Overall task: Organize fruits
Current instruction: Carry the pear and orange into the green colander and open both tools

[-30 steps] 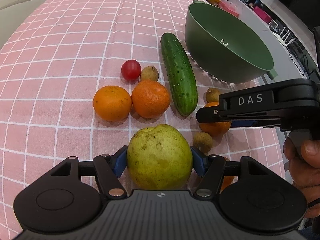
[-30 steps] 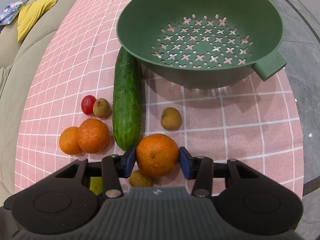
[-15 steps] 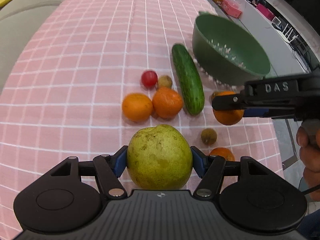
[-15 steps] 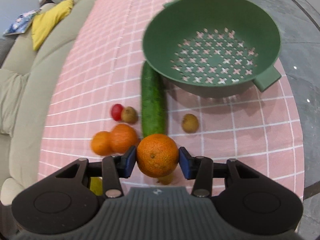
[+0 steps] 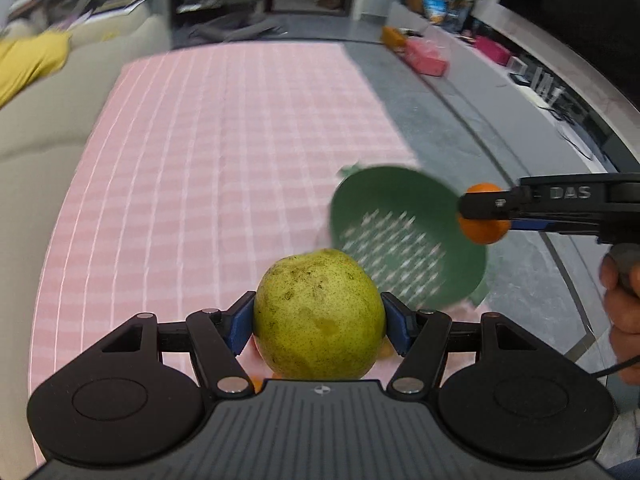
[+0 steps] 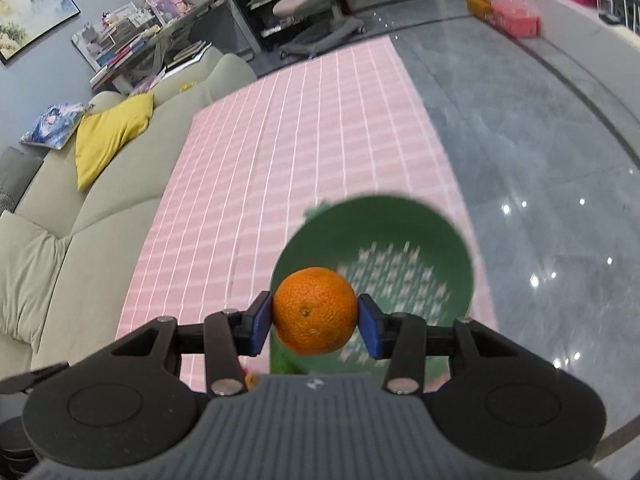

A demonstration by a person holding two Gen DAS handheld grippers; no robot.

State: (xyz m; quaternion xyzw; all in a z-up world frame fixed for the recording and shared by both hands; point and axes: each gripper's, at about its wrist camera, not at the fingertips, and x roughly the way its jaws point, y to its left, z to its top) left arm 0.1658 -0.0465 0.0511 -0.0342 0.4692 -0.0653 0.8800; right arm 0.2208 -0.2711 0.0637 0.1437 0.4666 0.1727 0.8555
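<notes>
A matt, speckled and blotched skin is seen on the pear (image 5: 318,314), a finely pitted, faintly shiny peel on the orange (image 6: 315,310). The green colander (image 6: 400,220) looks like smooth matt plastic. The pink checked tablecloth (image 6: 300,140) appears as soft cloth. The grey floor (image 6: 560,180) is polished, with lamps mirrored.

Bare pink tablecloth (image 6: 304,140) beyond, green colander (image 6: 400,240) below, sofa (image 6: 80,216) left
</notes>
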